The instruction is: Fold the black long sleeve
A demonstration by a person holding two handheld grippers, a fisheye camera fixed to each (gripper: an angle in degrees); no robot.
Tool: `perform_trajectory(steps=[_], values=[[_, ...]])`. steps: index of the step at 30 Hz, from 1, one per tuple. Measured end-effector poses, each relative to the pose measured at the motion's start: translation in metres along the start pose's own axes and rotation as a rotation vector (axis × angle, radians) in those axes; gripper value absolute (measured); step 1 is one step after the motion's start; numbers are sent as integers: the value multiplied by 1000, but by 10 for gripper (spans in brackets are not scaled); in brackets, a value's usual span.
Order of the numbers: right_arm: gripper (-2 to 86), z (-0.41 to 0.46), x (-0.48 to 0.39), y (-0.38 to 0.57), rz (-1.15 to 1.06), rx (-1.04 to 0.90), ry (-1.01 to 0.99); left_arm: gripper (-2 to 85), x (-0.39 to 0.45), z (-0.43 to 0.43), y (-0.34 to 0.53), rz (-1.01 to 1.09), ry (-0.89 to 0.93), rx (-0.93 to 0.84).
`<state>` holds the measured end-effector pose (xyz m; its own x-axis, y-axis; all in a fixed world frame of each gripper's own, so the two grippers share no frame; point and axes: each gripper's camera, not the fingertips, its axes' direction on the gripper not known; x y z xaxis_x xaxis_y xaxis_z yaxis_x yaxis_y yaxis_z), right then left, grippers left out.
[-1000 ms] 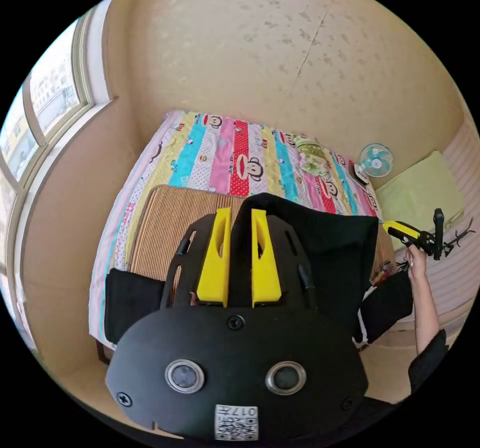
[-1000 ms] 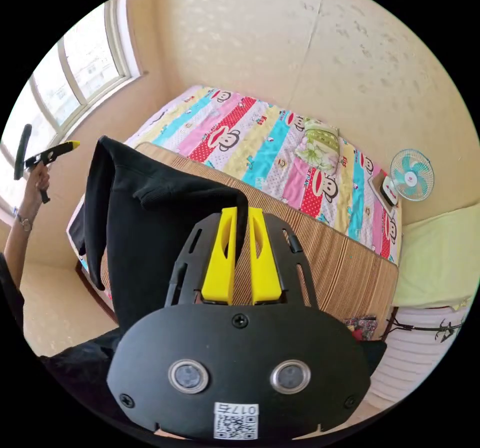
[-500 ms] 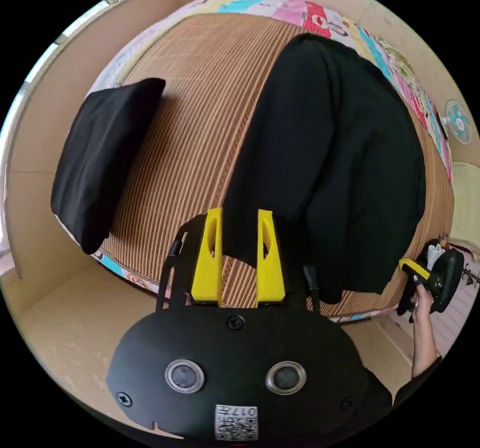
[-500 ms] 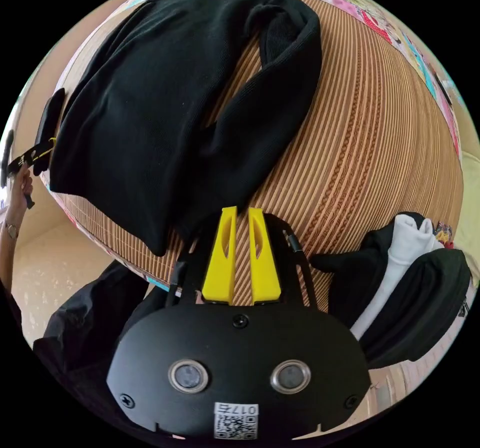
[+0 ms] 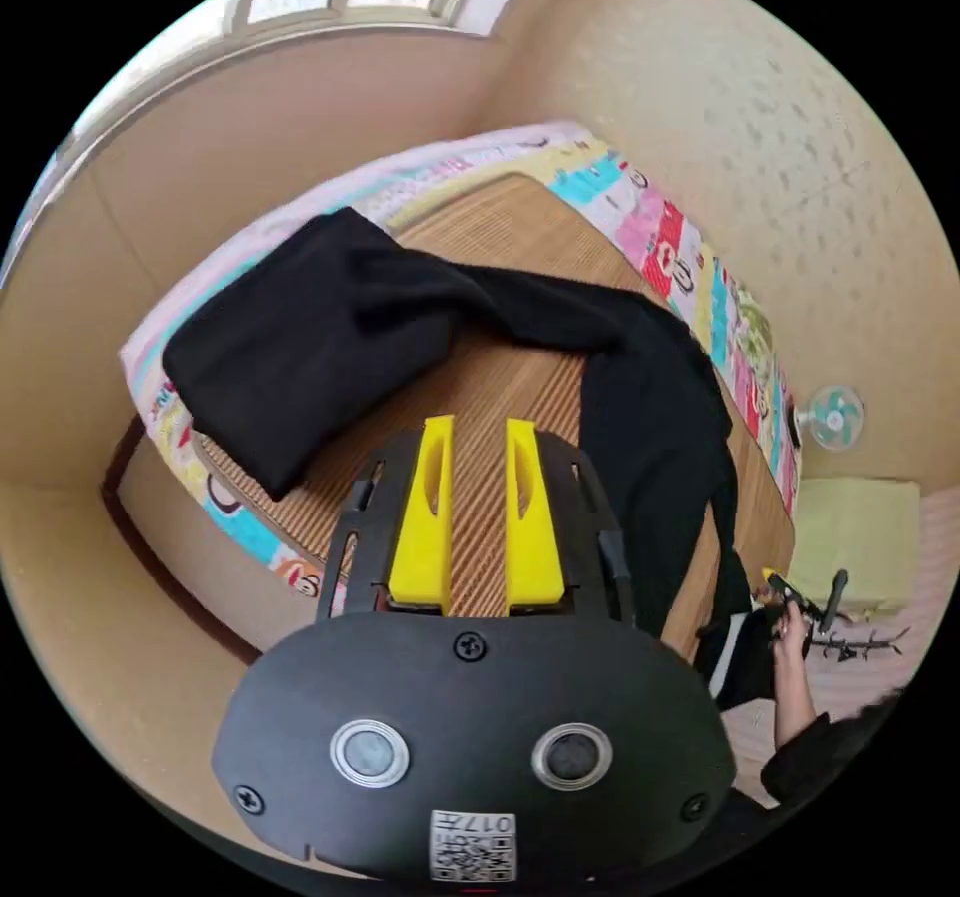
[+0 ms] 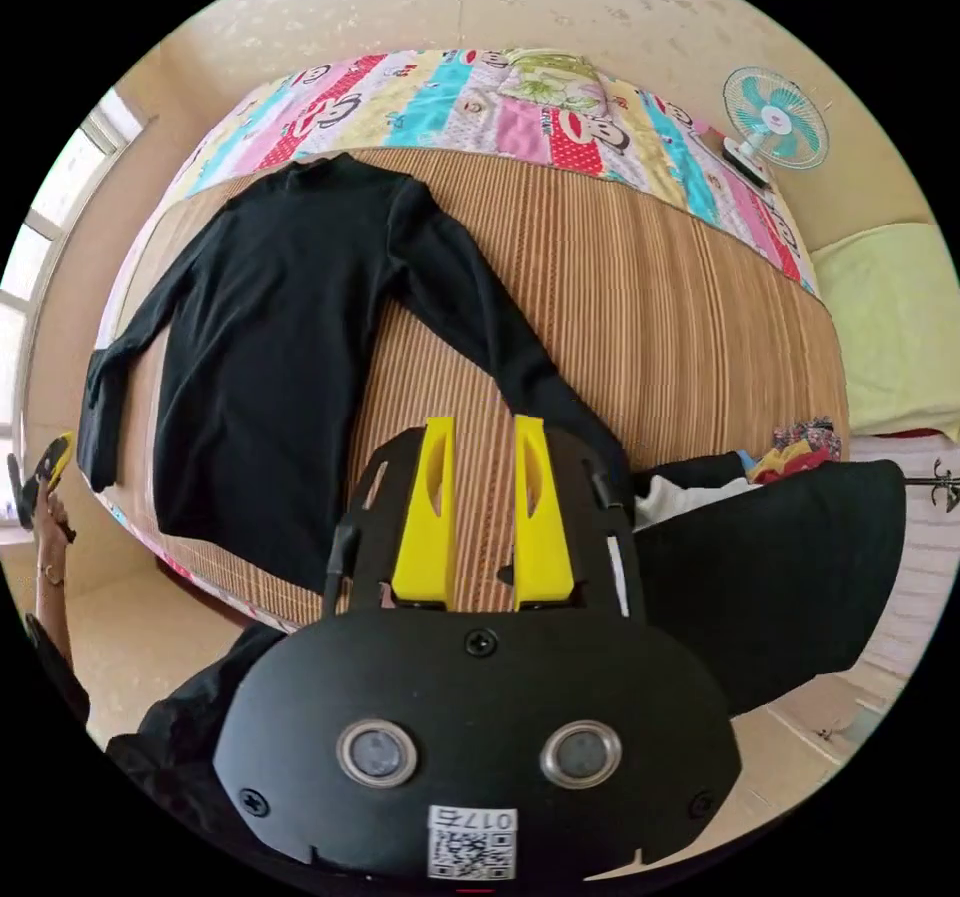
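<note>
The black long sleeve [image 6: 280, 337] lies spread flat on the woven mat [image 6: 640, 287], collar toward the far side and both sleeves out. Its right sleeve [image 6: 500, 337] runs down to just beside my right gripper [image 6: 483, 427], which is open above the mat with nothing between its jaws. In the left gripper view the shirt's body [image 5: 650, 437] lies at the right and its left sleeve [image 5: 520, 302] stretches left onto a dark folded cloth [image 5: 290, 367]. My left gripper [image 5: 478, 427] is open over bare mat [image 5: 500, 377].
A striped cartoon sheet [image 6: 450, 107] covers the bed beyond the mat. A small fan [image 6: 775, 117] and a green cushion [image 6: 890, 327] stand at the right. A black bag [image 6: 790, 577] with clothes sits at the mat's near right corner. A hand holds the other gripper [image 6: 45, 462].
Both grippers held the shirt up a second ago, then lowered it. They have let go and drawn back, and the shirt now lies spread flat on the mat.
</note>
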<state>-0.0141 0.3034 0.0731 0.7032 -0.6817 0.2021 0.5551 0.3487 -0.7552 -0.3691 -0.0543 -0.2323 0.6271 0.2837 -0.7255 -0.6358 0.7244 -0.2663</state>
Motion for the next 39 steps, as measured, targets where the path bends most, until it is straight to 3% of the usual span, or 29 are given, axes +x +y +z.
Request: perform_trajectory(steps=[2,6,8,10,13,17,20,24,27,30,34,36,38,39], values=[[94,29,-29,-1,-28,-55,-94,88,21,55,1,95,75,-213],[91,88,-87,5,-106,-215,-189,86,56,137,13,171,4,-477],[77,113,-101,18,-199,-308,-82,40,65,124,10,245,-47,-426],[60,106,-104,35,-309,-228,1,11,66,114,11,329,-18,-521],[42,103,-86,55,-336,-285,110,1,37,69,32,347,-187,-515],[30,106,-46,86,-266,-373,3,14,-31,27,66,86,-50,-592],[28,100,-31,87,-198,-405,-20,59,-71,-11,66,-84,-45,-463],[25,94,-8,70,14,-441,-118,99,-123,-68,-8,-301,244,-84],[22,92,5,64,158,-440,-174,118,-155,-77,-85,-423,398,83],[18,89,8,63,268,-442,-211,134,-186,-55,-144,-636,515,149],[9,85,4,59,316,-444,-253,127,-217,-2,-178,-889,600,82],[7,84,0,53,301,-450,-286,65,-233,18,-172,-1091,637,77],[6,81,1,51,304,-440,-297,40,-234,15,-170,-1152,641,119],[6,80,4,52,316,-433,-308,39,-230,-4,-178,-1064,622,235]])
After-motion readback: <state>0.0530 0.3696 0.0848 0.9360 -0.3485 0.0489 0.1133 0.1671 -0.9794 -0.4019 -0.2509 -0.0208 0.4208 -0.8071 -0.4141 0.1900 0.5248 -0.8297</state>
